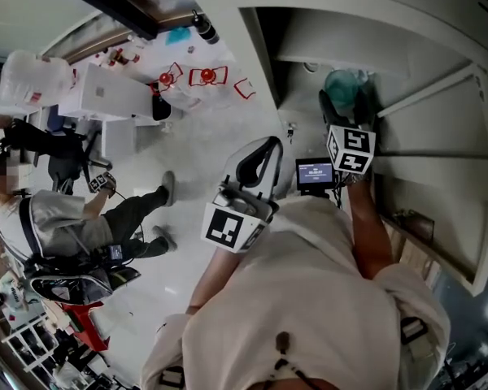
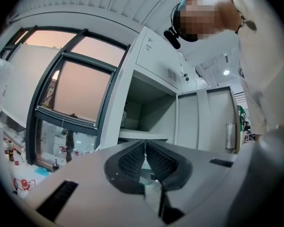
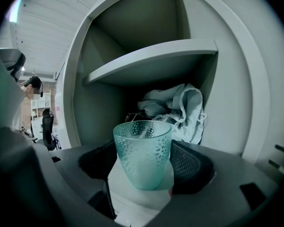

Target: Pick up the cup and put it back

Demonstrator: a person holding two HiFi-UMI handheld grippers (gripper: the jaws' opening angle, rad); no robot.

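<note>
**A:** Which step is this, would you say?

**B:** The carrying one, I'm judging. The right gripper (image 3: pixel 143 163) is pinching the cup (image 3: pixel 143 151) between its two dark pads (image 3: pixel 191 167), one on each side of the teal dimpled wall. The cup is sitting upright in the grip, in the lower centre of the right gripper view, at the mouth of the cabinet compartment under the shelf (image 3: pixel 151 60). Whether it's coming out or going back in, I can't tell.

**A:** What's behind it?

**B:** A crumpled pale cloth (image 3: pixel 177 109), lying further back in the same compartment, apart from the cup.

**A:** So the next move?

**B:** If it's going back, it's calling for a level lowering onto the compartment floor in front of that cloth, then spreading the jaws only once the base is resting.

**A:** And the arms?

**B:** In the head view the right forearm is reaching toward the upper right, into the cabinet (image 1: pixel 439 128). The left gripper (image 1: pixel 256 167) is idling at frame centre, close to the chest, its jaws pressed together on nothing.
</note>
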